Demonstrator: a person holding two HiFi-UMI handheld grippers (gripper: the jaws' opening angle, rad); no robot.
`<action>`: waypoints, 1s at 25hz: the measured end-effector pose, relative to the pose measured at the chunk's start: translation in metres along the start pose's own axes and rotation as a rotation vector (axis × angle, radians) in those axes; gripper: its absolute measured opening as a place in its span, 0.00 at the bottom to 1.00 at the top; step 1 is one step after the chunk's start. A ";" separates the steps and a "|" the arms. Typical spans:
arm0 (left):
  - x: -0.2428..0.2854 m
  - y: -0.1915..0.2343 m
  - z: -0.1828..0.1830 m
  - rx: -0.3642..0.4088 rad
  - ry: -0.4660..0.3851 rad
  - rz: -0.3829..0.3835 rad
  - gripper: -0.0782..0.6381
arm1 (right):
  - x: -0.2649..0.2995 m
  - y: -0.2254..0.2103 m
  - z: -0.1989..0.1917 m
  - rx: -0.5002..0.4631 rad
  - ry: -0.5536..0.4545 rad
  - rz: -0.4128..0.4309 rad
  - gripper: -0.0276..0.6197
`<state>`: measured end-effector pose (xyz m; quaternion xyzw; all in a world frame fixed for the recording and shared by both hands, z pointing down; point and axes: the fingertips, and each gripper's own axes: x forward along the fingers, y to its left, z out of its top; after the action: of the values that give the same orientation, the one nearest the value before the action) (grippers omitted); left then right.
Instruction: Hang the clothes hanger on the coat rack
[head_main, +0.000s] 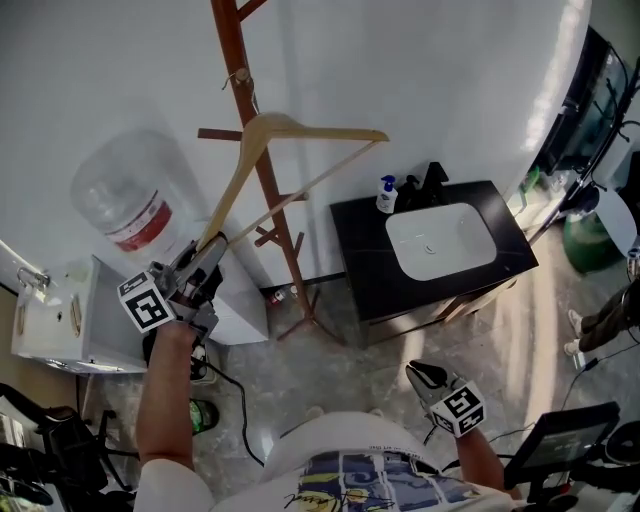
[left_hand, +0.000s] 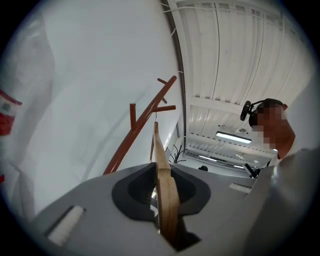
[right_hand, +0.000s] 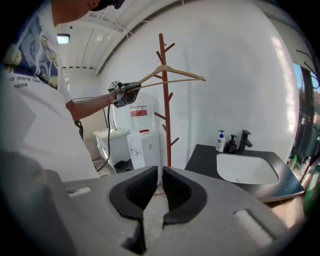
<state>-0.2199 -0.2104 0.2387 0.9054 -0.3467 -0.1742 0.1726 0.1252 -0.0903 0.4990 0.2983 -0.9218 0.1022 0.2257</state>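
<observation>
Two claws show in the head view. The left claw (head_main: 208, 255) grips the low end of the hanger (head_main: 300, 130), whose hook lies up ahead beside the coat rack (head_main: 262, 175). The right claw (head_main: 425, 375) sits well apart.

Left gripper view: the jaws pinch the hanger (left_hand: 166, 200), with the coat rack (left_hand: 142, 122) beyond.

Right gripper view: the right claw (right_hand: 156, 192) is closed and empty, the hanger (right_hand: 172, 74) far ahead and above.

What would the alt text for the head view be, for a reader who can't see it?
Seen from above, the left gripper clamps one end of a wooden hanger and holds it up against a coat rack by a white wall. The right gripper hangs empty at lower right; a black counter with a white sink stands beside the rack.
</observation>
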 end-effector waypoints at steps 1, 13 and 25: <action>-0.001 0.003 -0.001 0.008 0.002 0.007 0.17 | 0.002 0.002 0.002 -0.002 0.001 0.000 0.09; -0.004 0.031 0.001 0.215 0.017 0.079 0.17 | 0.016 0.044 0.010 -0.003 0.021 -0.024 0.09; -0.012 0.053 0.018 0.365 -0.009 0.127 0.18 | 0.028 0.080 0.016 0.029 0.015 -0.106 0.09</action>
<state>-0.2660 -0.2426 0.2484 0.8972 -0.4296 -0.1012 0.0144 0.0513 -0.0454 0.4937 0.3489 -0.9014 0.1056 0.2336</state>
